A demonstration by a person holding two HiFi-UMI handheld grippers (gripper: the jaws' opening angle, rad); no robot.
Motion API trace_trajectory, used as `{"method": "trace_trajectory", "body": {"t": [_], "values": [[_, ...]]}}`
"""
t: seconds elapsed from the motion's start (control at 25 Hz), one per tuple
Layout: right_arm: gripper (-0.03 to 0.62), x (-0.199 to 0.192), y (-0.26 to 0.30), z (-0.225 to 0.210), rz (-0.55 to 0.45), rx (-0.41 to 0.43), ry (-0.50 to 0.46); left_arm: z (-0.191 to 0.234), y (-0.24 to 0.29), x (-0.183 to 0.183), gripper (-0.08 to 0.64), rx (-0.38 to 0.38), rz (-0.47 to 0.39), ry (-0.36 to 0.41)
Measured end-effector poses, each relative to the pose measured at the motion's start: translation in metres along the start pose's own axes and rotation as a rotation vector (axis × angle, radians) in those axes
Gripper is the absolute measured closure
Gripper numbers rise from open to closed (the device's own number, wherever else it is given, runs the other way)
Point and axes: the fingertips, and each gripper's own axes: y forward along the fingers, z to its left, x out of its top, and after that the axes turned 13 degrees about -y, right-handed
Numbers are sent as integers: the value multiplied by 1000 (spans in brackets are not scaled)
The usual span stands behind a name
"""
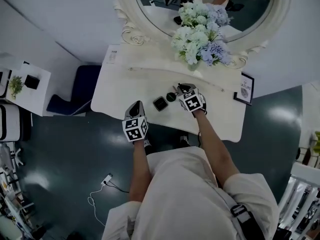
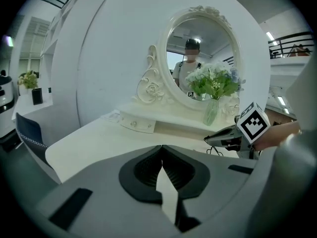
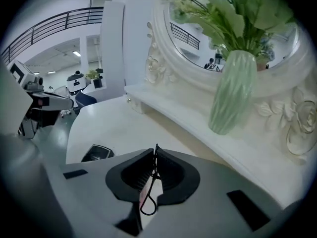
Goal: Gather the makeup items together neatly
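Observation:
On the white vanity table lie a square black compact and a round dark case. Just right of them is my right gripper, shut on a thin black wire-looped tool whose loop hangs down behind the jaws. The right gripper view shows its jaws closed on that wire, with the compact to the left. My left gripper hovers at the table's front edge, left of the compact. Its jaws meet with nothing between them, and the right gripper shows to their right.
A green vase of flowers stands on the raised back ledge before the oval mirror. A framed sign leans at the table's right end and a leaflet lies back left. A blue chair stands left of the table.

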Motion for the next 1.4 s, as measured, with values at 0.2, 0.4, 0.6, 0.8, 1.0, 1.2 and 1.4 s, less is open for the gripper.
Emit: {"method": "trace_trajectory", "body": {"t": [0.2,0.4,0.6,0.8,1.0,1.2,1.4], "values": [[540,-27,5,-32,13,-19,-13,-18,1,-13,545,63,-5,-1],[540,-41,17,-46,19,-42,-50,-22,-13,-29,545,137,-15,-14],[538,-43,29,-44,19,-1,-77,-22,-35,-45,545,209,-23,-29],[530,-45,29,-41,-9,31,-75,-23,-59,-56,545,278,-77,-82],[465,-45,9,-41,-61,32,-41,-33,-79,-69,545,317,-128,-137],[457,-55,-26,-26,-124,67,12,-67,-71,-88,545,274,-115,-128],[459,-67,-65,-8,-163,112,92,-101,-58,-89,545,207,-106,-81]]}}
